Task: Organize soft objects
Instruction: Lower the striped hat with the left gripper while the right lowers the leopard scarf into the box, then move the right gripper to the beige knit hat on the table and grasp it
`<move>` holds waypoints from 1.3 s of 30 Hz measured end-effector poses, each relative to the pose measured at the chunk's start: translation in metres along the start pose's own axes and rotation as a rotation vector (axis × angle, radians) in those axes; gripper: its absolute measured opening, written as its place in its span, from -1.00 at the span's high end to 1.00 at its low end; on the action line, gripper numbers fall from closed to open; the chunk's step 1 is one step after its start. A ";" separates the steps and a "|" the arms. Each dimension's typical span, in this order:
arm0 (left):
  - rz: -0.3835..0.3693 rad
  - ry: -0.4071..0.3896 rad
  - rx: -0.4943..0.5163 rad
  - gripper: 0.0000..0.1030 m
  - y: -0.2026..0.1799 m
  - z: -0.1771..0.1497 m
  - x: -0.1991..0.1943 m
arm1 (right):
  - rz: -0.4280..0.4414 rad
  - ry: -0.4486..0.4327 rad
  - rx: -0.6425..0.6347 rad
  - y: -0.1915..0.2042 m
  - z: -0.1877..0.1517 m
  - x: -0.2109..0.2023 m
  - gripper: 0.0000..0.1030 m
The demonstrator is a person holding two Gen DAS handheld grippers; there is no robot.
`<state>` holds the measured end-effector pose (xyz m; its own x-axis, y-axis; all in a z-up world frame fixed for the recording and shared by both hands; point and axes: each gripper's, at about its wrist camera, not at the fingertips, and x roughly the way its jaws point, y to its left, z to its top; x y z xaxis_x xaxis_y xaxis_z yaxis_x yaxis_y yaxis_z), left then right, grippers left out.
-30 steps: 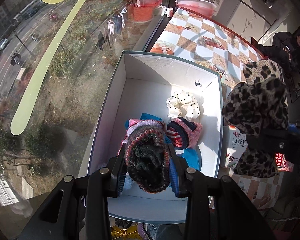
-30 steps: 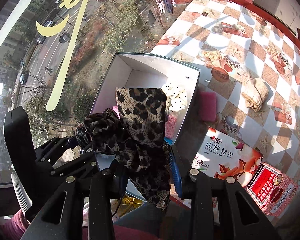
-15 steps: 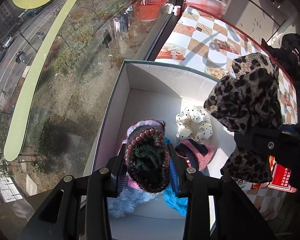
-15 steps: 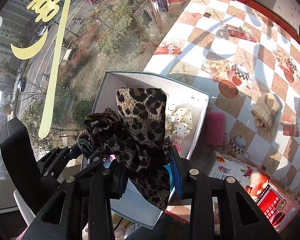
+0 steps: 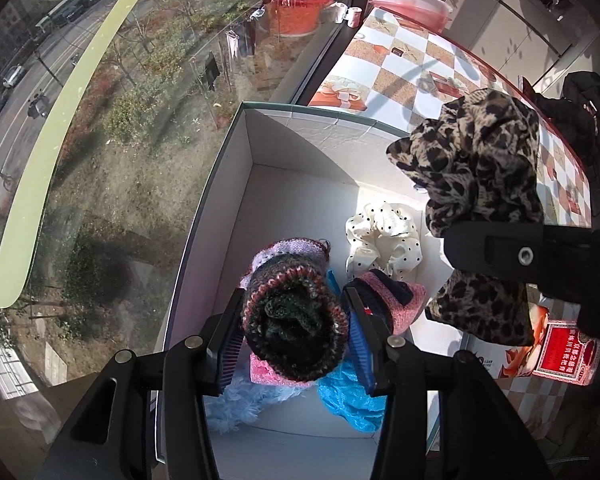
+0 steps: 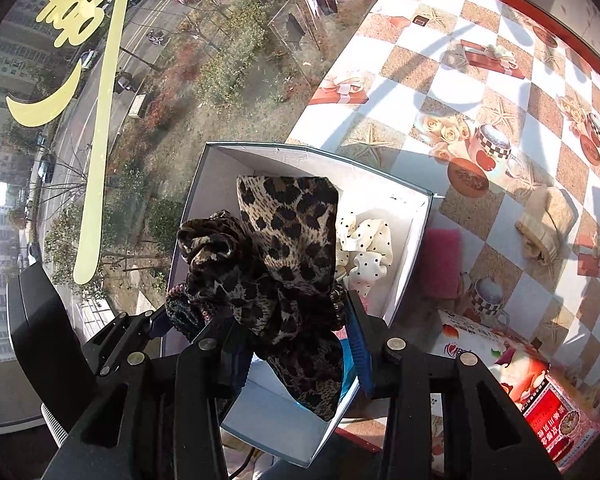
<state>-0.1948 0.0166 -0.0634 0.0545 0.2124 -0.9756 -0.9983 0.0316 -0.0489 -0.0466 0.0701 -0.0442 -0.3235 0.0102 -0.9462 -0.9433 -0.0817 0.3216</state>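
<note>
1. Left wrist view: the left gripper [image 5: 296, 338] has its fingers clamped on a rolled dark knit bundle [image 5: 294, 320], held over the near end of the white box [image 5: 236, 184]. Under it in the box lie a pink knit piece [image 5: 396, 304], a blue crinkled item [image 5: 352, 400], a pale blue fluffy item [image 5: 236, 404] and a white polka-dot scrunchie [image 5: 380, 236] further in.
   - Risk: in my judgement the bundle, if let go here, would land on top of the pile rather than on the box floor, and could roll or loosen. The far half of the box is bare and looks the safer spot.
   - Risk: the right gripper [image 5: 520, 256] with its leopard-print cloth [image 5: 476, 168] hangs at the box's right wall. Two loads lowered together into one box could snag or collide.

2. Right wrist view: the right gripper [image 6: 292, 332] has its fingers clamped on the leopard-print cloth [image 6: 288, 232], which hangs over the box [image 6: 408, 264] near its right wall.
   - Risk: a loose tail of the cloth droops below the fingers toward the box's near corner. It could drape over the rim and stay half outside.
   - Risk: the box seems to overhang the worktop [image 6: 440, 88] edge at its near end, though the fisheye makes this hard to judge. A push on the rim might tip it.
   - Risk: a pink pad [image 6: 442, 264] and a beige cloth [image 6: 548, 228] lie on the worktop beyond the box's right wall, not yet put away.
</note>
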 end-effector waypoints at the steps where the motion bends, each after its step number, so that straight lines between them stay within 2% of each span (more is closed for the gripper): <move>1: -0.006 -0.002 -0.003 -0.26 -0.001 0.000 0.000 | 0.008 0.001 0.002 -0.001 0.000 0.000 -0.01; 2: -0.011 -0.007 -0.007 -0.53 -0.001 0.000 0.000 | 0.017 0.004 0.004 -0.001 0.000 -0.001 -0.02; 3: -0.018 -0.019 -0.013 -0.66 -0.001 0.000 -0.002 | 0.022 0.005 0.006 -0.002 0.000 -0.001 -0.19; 4: -0.029 -0.037 -0.018 -0.69 -0.001 0.000 -0.005 | 0.021 -0.002 0.009 -0.003 -0.001 -0.004 -0.45; 5: -0.037 -0.047 -0.021 -0.79 -0.002 0.001 -0.007 | 0.017 -0.014 0.009 -0.005 -0.001 -0.008 -0.55; 6: -0.042 -0.055 -0.026 -1.00 -0.003 0.001 -0.008 | 0.012 -0.027 0.007 -0.007 -0.001 -0.014 -0.58; 10: -0.083 -0.098 -0.039 -0.99 -0.005 0.003 -0.011 | -0.012 -0.062 0.023 -0.029 0.000 -0.039 -0.58; 13: -0.086 -0.109 -0.044 -0.99 -0.009 0.004 -0.014 | -0.068 -0.098 0.085 -0.060 0.002 -0.055 -0.58; 15: -0.090 -0.109 -0.045 -0.99 -0.011 0.003 -0.016 | -0.129 -0.086 0.136 -0.084 0.003 -0.054 -0.58; 17: -0.091 -0.106 -0.043 -0.99 -0.016 0.002 -0.018 | -0.181 -0.025 0.186 -0.108 0.005 -0.039 -0.58; 21: -0.103 -0.089 -0.016 -0.99 -0.025 -0.009 -0.025 | -0.195 0.116 0.244 -0.143 0.006 0.011 -0.58; 24: -0.104 -0.076 0.004 -0.99 -0.034 -0.018 -0.028 | -0.191 0.178 0.280 -0.156 0.008 0.044 -0.58; 32: -0.117 -0.042 0.033 -0.99 -0.052 -0.035 -0.033 | -0.130 0.273 0.308 -0.169 0.017 0.098 -0.58; 35: -0.122 -0.033 0.048 -0.99 -0.059 -0.037 -0.032 | -0.155 0.299 0.273 -0.169 0.020 0.108 -0.58; 37: -0.123 -0.032 0.056 -0.99 -0.065 -0.037 -0.032 | -0.177 0.294 0.278 -0.173 0.020 0.107 -0.72; 39: -0.132 -0.032 0.061 -0.99 -0.069 -0.036 -0.033 | -0.226 0.280 0.306 -0.182 0.017 0.099 -0.72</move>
<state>-0.1287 -0.0273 -0.0357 0.1864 0.2334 -0.9543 -0.9794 0.1204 -0.1618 0.0915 0.1028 -0.1958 -0.1146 -0.2792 -0.9534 -0.9799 0.1894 0.0623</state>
